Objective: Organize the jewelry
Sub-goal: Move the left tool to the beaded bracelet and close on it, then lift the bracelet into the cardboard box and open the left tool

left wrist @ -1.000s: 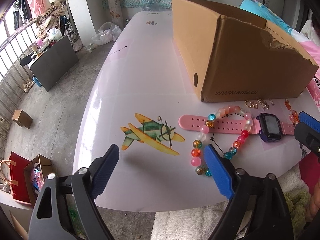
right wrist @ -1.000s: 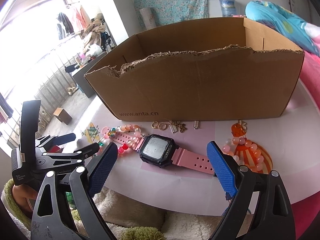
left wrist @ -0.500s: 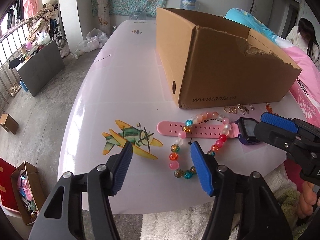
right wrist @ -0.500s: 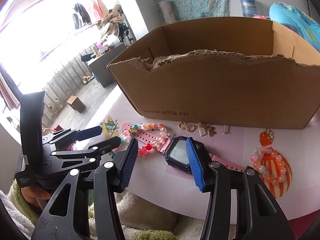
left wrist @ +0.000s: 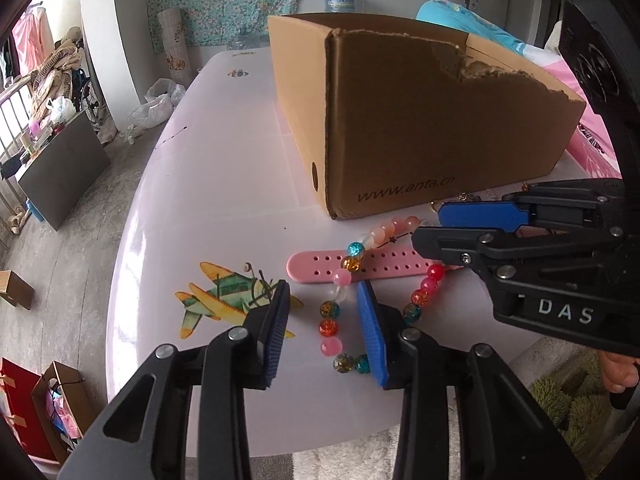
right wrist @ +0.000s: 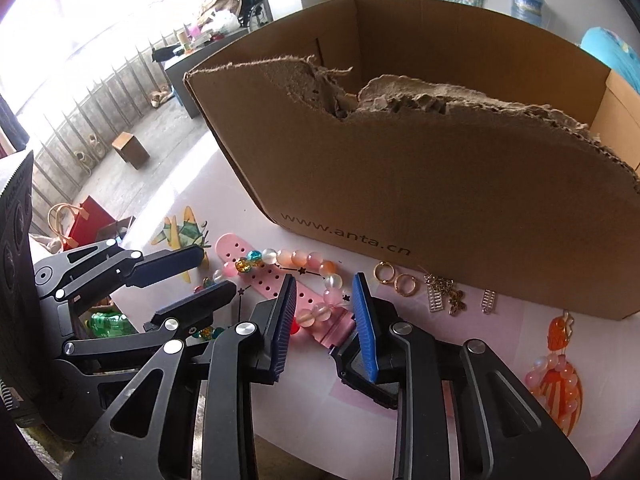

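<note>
Pale pink and glossy, the bench [left wrist: 208, 184] carries a torn cardboard box [left wrist: 420, 128] at twelve o'clock and an aeroplane sticker [left wrist: 224, 304] at nine. We see the beaded bracelet [left wrist: 332, 326] lying across the strap of a pink watch [left wrist: 320, 266] — both flat on the bench, just in front of the box.

Our left tongs [left wrist: 324, 328] are closing, with the near side of the bracelet's loop between the blue pads; the pads do not yet press on the beads.

Our right tongs [right wrist: 324, 320] are closing too, over the watch where strap meets dark case, with a few pale beads also between them — we cannot tell whether the right pad touches the case.

At two o'clock in the right view lie gold rings [right wrist: 394, 278] and small charms [right wrist: 444, 294]; at four, an orange striped ornament [right wrist: 558, 384].
</note>
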The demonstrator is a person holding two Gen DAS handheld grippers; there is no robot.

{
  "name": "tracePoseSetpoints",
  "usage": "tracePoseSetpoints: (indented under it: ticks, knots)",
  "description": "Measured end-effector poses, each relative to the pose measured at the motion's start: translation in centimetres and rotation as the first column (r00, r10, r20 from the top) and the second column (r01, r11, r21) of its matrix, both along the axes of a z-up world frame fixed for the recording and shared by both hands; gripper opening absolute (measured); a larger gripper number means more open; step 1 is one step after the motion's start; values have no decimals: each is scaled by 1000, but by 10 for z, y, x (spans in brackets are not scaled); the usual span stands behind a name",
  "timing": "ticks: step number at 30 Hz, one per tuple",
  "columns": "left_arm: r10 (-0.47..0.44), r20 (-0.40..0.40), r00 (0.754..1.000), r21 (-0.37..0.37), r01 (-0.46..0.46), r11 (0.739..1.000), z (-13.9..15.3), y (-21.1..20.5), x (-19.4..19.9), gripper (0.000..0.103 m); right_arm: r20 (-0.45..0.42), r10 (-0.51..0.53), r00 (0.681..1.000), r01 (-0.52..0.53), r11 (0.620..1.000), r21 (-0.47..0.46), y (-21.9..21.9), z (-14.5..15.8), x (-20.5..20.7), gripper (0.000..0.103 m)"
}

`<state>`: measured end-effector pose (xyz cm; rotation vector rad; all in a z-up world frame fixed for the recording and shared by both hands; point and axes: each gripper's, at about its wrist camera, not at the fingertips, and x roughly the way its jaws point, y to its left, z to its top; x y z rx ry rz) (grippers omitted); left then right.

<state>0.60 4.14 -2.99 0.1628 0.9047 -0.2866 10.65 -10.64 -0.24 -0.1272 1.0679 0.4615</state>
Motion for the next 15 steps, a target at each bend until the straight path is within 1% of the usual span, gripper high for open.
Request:
tracePoseSetpoints:
  ticks: [1,2,3,4,5,7,11,15]
  knots:
    - [-3,0,1000,1,3,1000,0,-1,1,31,-8,14,1000,-14,1000,-15,3,-1,1,25]
    - [-5,1,1000,1,5,1000,-1,-2,2,30,-16,21,1000,-22,999,-30,6,-1,3,20]
    - [-5,3,1000,4,5,1000,-1,-3,3,28,-19,28,999,-29,999,-39,8,-2,4,17]
    - [-3,8,1000,9,3,1000,-1,-4,4,23,-12,34,999,-35,998,-46,4,-1,-6,13]
    - [-2,13,1000,14,2,1000,-1,-5,4,20,-11,43,999,-43,998,-44,4,0,-7,9]
    - [2,20,1000,20,-2,1000,-1,-5,5,10,4,46,999,-46,998,-34,3,4,-8,8]
    - [14,18,1000,-24,-14,1000,5,2,4,9,31,48,998,-48,999,-6,-2,14,-16,8]
    - [22,29,999,-73,-20,997,18,9,-2,9,56,45,997,-47,998,44,-16,26,-25,8]
